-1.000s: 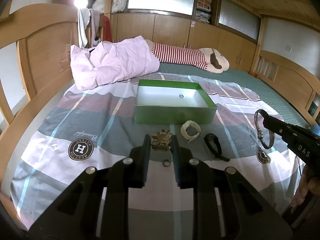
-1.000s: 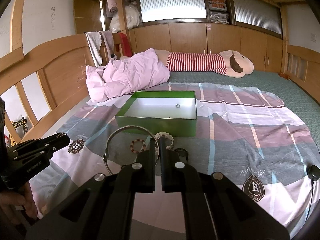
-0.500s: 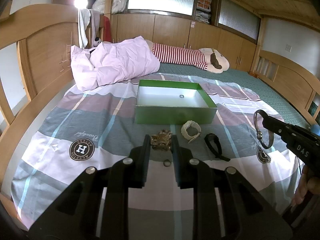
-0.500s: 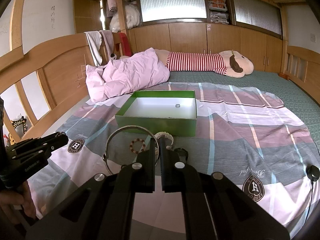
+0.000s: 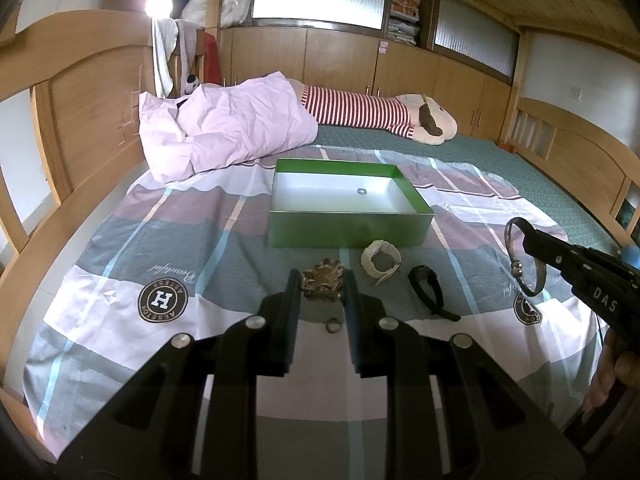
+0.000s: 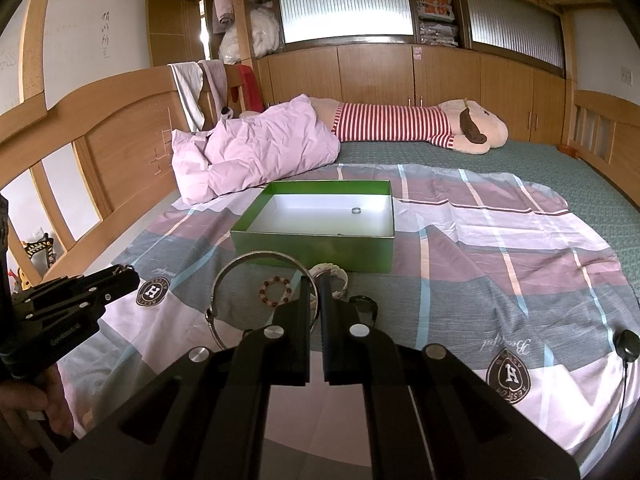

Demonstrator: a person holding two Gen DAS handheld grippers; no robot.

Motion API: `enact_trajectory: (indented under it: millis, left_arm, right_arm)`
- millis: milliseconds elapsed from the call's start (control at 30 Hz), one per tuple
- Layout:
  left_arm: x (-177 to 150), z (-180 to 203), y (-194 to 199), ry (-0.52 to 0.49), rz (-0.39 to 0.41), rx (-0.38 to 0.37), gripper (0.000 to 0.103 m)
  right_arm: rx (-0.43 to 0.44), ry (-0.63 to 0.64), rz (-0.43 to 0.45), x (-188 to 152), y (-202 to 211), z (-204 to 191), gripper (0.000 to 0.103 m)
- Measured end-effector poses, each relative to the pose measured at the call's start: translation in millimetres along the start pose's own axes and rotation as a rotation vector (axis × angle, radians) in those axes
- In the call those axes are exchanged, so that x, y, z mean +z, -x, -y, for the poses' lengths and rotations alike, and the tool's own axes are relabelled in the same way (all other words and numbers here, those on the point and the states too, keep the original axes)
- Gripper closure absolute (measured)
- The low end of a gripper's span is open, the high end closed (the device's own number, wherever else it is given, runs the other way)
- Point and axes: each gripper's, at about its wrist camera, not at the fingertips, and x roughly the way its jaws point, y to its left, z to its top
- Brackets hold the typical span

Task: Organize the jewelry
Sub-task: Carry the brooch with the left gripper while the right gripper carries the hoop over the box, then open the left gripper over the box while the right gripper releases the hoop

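A green box (image 5: 348,228) (image 6: 312,248) lies open on the plaid sheet with one small ring (image 5: 361,191) (image 6: 355,211) inside. In front of it lie a beaded bracelet (image 5: 322,286) (image 6: 276,292), a white band (image 5: 380,260) (image 6: 332,270), a black watch (image 5: 426,280) (image 6: 364,304) and a small ring (image 5: 333,325). My right gripper (image 6: 318,284) (image 5: 528,236) hovers above the bed, shut on a thin silver bangle (image 6: 260,255) (image 5: 519,268). My left gripper (image 5: 322,276) (image 6: 128,274) hangs over the sheet, jaws slightly apart, holding nothing.
A pink duvet (image 5: 224,128) and a striped plush toy (image 5: 380,114) lie behind the box. Wooden bed rails (image 5: 72,112) run along both sides. A black round device on a cable (image 6: 626,342) rests at the sheet's right edge. Hands (image 6: 56,412) grip the handles.
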Motion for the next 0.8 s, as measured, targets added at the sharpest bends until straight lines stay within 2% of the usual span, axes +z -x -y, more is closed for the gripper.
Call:
enact_trajectory:
  millis: [200, 300, 367, 500, 600, 700, 800]
  left_arm:
    - [25.1, 0.8, -16.7, -0.006, 0.001, -0.009, 0.082]
    - [45.0, 2.2, -40.0, -0.002, -0.008, -0.027, 0.082]
    - [58.7, 5.5, -60.5, -0.006, -0.017, -0.037, 0.082]
    - [88.5, 11.6, -124.5, -0.027, -0.02, -0.053, 0.082]
    - [104.7, 10.1, -178.7, -0.02, -0.048, -0.066, 0.082]
    - [111.0, 5.9, -228.1, -0.028, -0.085, -0.043, 0.082]
    - [108.2, 0.9, -257.0, -0.026, -0.107, -0.035, 0.082]
  right_arm:
    - [-0.017, 0.001, 0.011, 14.6, -15.2, 7.1, 0.099]
    - [-0.047, 0.011, 0.017, 35.8, -42.3, 12.8, 0.099]
    - [-0.034, -0.004, 0.005, 47.6, -68.4, 19.4, 0.099]
    - [-0.013, -0.035, -0.003, 66.1, -123.2, 25.8, 0.098]
    - [-0.034, -0.033, -0.025, 74.2, -168.4, 29.0, 0.098]
    - [-0.07, -0.036, -0.073, 74.9, -215.1, 35.8, 0.098]
    - [-0.087, -0.033, -0.108, 73.1, -244.0, 43.3, 0.098]
